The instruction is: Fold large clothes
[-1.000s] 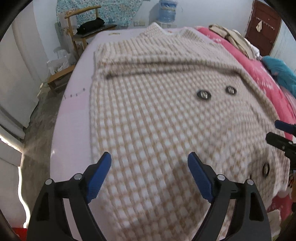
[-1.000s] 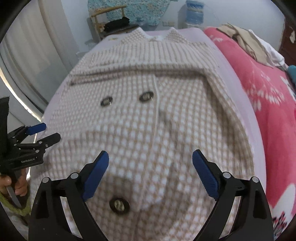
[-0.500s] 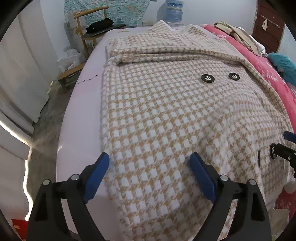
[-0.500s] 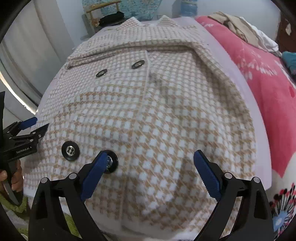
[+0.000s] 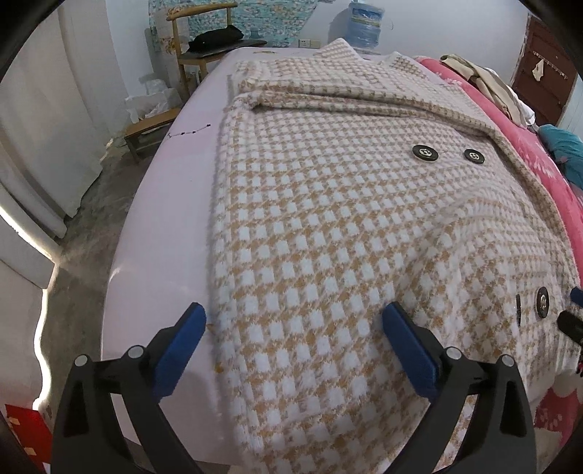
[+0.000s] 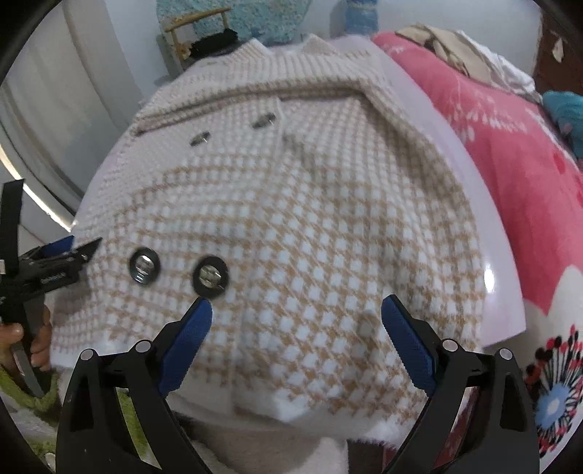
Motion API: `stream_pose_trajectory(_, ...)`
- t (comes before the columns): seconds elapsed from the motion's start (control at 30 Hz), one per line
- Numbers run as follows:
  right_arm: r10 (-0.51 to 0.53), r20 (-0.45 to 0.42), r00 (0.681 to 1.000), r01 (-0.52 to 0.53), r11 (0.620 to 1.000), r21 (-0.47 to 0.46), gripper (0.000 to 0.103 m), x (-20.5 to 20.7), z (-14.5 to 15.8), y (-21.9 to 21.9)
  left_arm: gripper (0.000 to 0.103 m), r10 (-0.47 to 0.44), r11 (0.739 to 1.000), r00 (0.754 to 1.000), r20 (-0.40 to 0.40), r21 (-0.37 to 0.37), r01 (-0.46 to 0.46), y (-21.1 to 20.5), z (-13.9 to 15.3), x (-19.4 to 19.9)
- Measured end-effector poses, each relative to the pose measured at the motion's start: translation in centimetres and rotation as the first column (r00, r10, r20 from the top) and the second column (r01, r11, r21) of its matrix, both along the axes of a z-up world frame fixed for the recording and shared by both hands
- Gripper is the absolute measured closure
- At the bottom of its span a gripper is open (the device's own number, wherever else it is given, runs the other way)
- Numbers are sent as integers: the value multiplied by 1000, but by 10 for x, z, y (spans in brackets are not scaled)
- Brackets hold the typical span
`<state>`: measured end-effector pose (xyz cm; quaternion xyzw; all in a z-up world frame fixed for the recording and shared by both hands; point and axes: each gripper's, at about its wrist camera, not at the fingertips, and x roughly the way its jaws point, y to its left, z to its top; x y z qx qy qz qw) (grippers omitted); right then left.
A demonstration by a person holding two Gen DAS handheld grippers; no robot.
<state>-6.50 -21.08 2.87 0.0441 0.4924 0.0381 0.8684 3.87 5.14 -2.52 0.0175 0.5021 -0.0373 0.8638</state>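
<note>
Coat: a large tan-and-white houndstooth coat (image 5: pixel 328 226) lies spread flat, front side up, on a pale lilac table (image 5: pixel 164 226); its collar is at the far end and its hem hangs a little over the near edge.
Sleeve: one sleeve (image 5: pixel 346 96) is folded across the coat just below the collar.
Buttons: two black buttons (image 5: pixel 424 151) sit side by side in the upper part of the coat, two more (image 6: pixel 144 264) near the hem.
Left gripper: the left gripper (image 5: pixel 293 344) hovers over the near left corner of the coat – its blue pads stand wide apart and have just been opening; one pad is above the bare table beside the coat's edge, the other above the cloth, and nothing is pinched between them.
Right gripper: the right gripper (image 6: pixel 297 337) hovers over the hem on the right half of the coat, jaws wide apart, holding nothing; its left pad is just beside one hem button.
Hand: a person's hand (image 6: pixel 25 342) holds the left gripper's handle, left of the coat in the right wrist view.
Right of the coat: a pink flowered blanket (image 6: pixel 484 120) with a heap of clothes (image 5: pixel 484 84) on it.
Beyond the collar: a wooden chair (image 5: pixel 204 43) with a dark item on it, and a blue water bottle (image 5: pixel 364 23) by the wall.
</note>
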Motion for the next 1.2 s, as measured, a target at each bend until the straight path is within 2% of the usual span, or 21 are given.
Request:
stream_pose_trajectory(0.13, 21, 2, 1000, -21, 1000, -9, 13, 7, 1, 7, 6, 2, 1000, 1000, -5, 0, -2, 0, 0, 1)
stream_pose_trajectory(0.37, 43, -62, 997, -47, 997, -60, 13, 15, -19, 22, 6, 1, 1000, 1000, -8, -17, -1, 2, -1, 2)
stream_pose_trajectory(1.2, 43, -77, 996, -46, 998, -33, 10, 22, -23, 17, 6, -4, 1000, 1000, -1, 5, 4, -2, 0, 1)
